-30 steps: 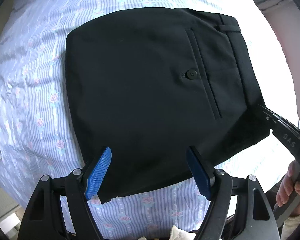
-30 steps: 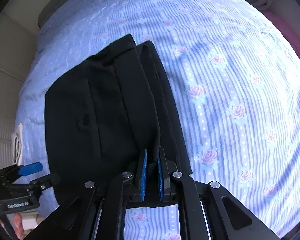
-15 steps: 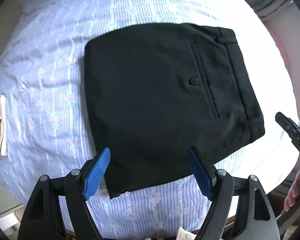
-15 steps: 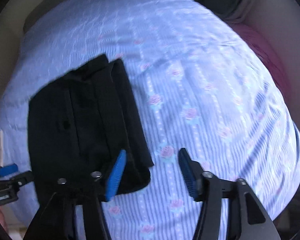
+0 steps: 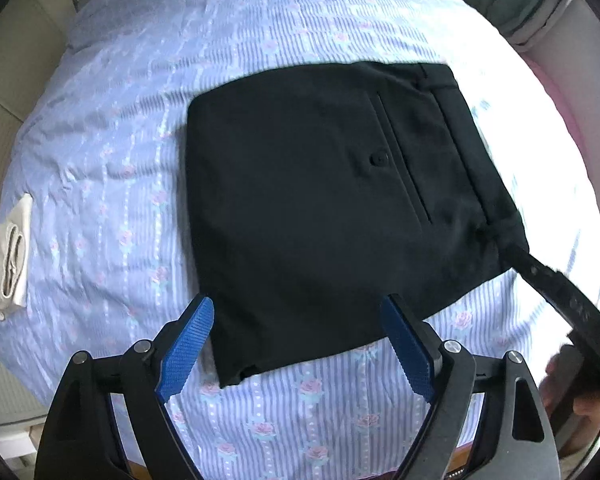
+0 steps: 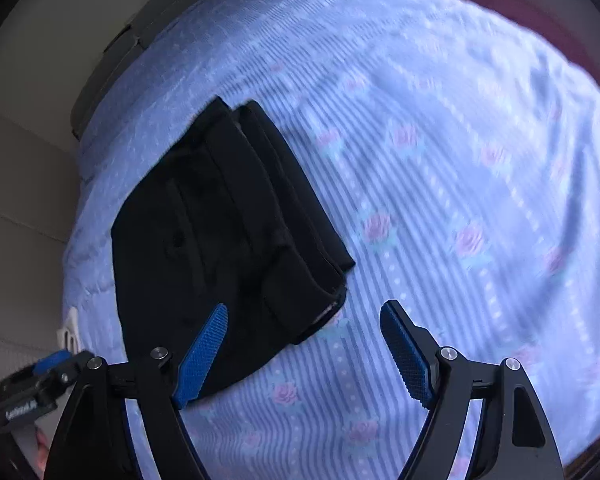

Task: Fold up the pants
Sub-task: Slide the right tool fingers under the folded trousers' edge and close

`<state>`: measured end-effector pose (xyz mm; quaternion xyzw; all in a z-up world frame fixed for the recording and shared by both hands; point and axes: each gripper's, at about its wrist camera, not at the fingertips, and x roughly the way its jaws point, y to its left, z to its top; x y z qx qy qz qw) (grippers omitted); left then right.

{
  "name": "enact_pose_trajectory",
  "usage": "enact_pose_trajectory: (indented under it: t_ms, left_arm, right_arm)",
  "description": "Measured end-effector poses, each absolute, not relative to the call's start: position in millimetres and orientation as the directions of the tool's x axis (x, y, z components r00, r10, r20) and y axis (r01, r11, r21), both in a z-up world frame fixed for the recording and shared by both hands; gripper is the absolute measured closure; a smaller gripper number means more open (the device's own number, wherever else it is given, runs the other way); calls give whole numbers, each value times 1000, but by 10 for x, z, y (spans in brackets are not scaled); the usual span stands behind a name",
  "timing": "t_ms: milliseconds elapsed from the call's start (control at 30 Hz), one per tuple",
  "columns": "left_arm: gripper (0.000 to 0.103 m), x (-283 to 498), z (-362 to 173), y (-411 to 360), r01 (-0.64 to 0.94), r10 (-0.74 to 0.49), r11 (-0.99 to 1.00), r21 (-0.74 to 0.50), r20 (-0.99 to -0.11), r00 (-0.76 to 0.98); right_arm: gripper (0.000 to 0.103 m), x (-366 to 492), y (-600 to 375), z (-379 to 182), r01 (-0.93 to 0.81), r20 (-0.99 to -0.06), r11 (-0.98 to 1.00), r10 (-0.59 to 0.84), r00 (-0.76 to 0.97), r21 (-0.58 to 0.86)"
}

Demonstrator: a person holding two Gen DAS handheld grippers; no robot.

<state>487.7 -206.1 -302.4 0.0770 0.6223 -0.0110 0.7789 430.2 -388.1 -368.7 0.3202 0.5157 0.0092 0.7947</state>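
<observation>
Two grippers hover over the bed, and the folded black pants (image 5: 340,216) lie flat on the striped, rose-printed sheet (image 5: 112,160). Left gripper (image 5: 300,344) has its jaws spread wide, empty, blue pads either side of the pants' near edge and above it. Right gripper (image 6: 304,356) also has its jaws wide apart and holds nothing; its left pad sits over the pants' near corner, its right pad over bare sheet.

Plenty of open sheet lies beyond the pants' far edge and off to their right, seen from the right wrist. On the left wrist view, the pants' left edge has a wide band of sheet before the bed's edge, where a small cream cloth (image 5: 12,256) lies well apart from the pants.

Left wrist view shows the back pocket and its button (image 5: 378,159) facing up, waistband along the pants' right side, and the right gripper's dark finger reaching at the waistband corner. Right wrist view shows the stacked layers at that waistband end (image 6: 320,304), slightly gaping, and the left gripper low at the pants' left.
</observation>
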Motion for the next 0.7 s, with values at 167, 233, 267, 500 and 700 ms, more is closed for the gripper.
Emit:
enact_pose_trajectory:
  t_ms: [167, 233, 267, 500, 700]
  left_arm:
    - [17, 4838, -3197, -2123, 111, 96, 986, 122, -973, 211]
    - [17, 4833, -3249, -2122, 102, 92, 988, 115, -975, 204]
    - [17, 4831, -3270, -2118, 98, 92, 989, 114, -975, 204]
    - [17, 4869, -3393, -2053, 58, 101, 992, 115, -974, 203]
    - [17, 4932, -3488, -1898, 4, 103, 994, 106, -976, 193]
  right_arm:
    - [24, 4337, -3930, -3900, 338, -768, 729, 392, 507, 595]
    - [24, 4361, -3922, -3944, 328, -756, 722, 403, 516, 609]
    - [23, 4383, -3912, -3974, 320, -751, 722, 408, 519, 613]
    - [17, 4559, -3776, -4097, 262, -741, 754, 404, 537, 602]
    - [19, 4789, -3609, -4069, 249, -791, 832, 315, 524, 497]
